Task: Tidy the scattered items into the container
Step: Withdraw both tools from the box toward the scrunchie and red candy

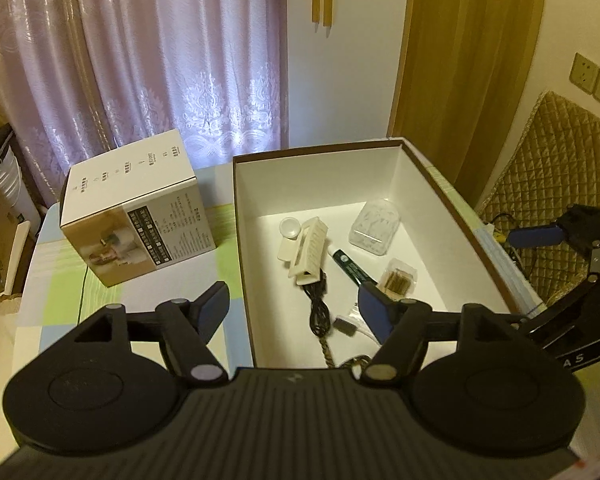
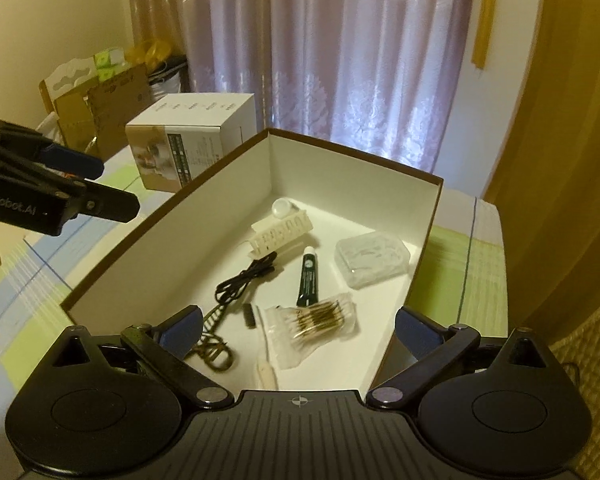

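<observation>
On the left of the checked table (image 1: 52, 280) sits a white carton (image 1: 140, 216), standing just beside the big open box (image 2: 140, 264) but not inside it. The left gripper (image 1: 296, 312) hangs over the near left wall of the box with its fingers spread wide and nothing between them. Inside the box lie a white comb (image 2: 280, 236), a black cable (image 2: 240, 280), a green tube (image 2: 308, 276), a bag of cotton buds (image 2: 316, 320) and a clear case (image 2: 372, 260). The right gripper (image 2: 296, 328) is spread wide too, empty, over the near end. Nothing small looks left outside, so lift both grippers straight up and do not bump the walls
</observation>
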Available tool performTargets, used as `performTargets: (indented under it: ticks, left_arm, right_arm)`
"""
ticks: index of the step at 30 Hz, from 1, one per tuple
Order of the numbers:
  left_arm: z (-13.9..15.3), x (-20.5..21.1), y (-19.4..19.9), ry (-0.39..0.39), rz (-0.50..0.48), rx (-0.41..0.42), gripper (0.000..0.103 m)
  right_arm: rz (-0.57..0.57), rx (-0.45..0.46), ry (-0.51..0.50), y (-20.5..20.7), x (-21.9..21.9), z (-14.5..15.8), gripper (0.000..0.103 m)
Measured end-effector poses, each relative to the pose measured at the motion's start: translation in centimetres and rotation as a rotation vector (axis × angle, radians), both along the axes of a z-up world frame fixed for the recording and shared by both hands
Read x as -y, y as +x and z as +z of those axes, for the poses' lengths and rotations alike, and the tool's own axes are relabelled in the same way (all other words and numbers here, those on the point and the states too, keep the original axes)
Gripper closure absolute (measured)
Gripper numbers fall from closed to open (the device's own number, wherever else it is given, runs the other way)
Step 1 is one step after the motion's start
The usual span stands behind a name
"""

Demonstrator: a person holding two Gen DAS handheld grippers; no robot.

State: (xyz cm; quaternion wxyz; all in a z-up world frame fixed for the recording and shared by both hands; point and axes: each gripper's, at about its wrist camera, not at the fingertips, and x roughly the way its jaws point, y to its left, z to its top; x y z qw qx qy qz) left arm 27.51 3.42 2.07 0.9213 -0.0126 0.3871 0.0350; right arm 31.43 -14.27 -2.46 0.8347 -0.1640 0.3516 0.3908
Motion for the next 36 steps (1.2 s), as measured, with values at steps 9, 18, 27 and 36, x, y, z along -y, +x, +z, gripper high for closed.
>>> performTargets:
  ticks: [9,18,27,36]
  left_arm:
    - [0.8,1.0,-4.3,-0.005,0.017,0.030,0.034]
    - [0.9,1.9,-7.8,0.005,0.045,0.026,0.033]
    - [0.7,2.5,-10.6,0.000,0.060,0.011,0.031]
    - [-0.2,2.9,-12.8,-0.013,0.075,-0.019,0.031]
  right_arm:
    - [-0.042,0.005,0.054,-3.5,1.6,1.3,0.002]
    - [-0.088,0.009,0.095,-6.6,2.6,2.0,0.002]
    - [-0.104,-0.015,0.124,-9.5,3.0,2.0,0.002]
    - [-0.122,-0.042,0.122,-11.6,3.4,1.4,0.002]
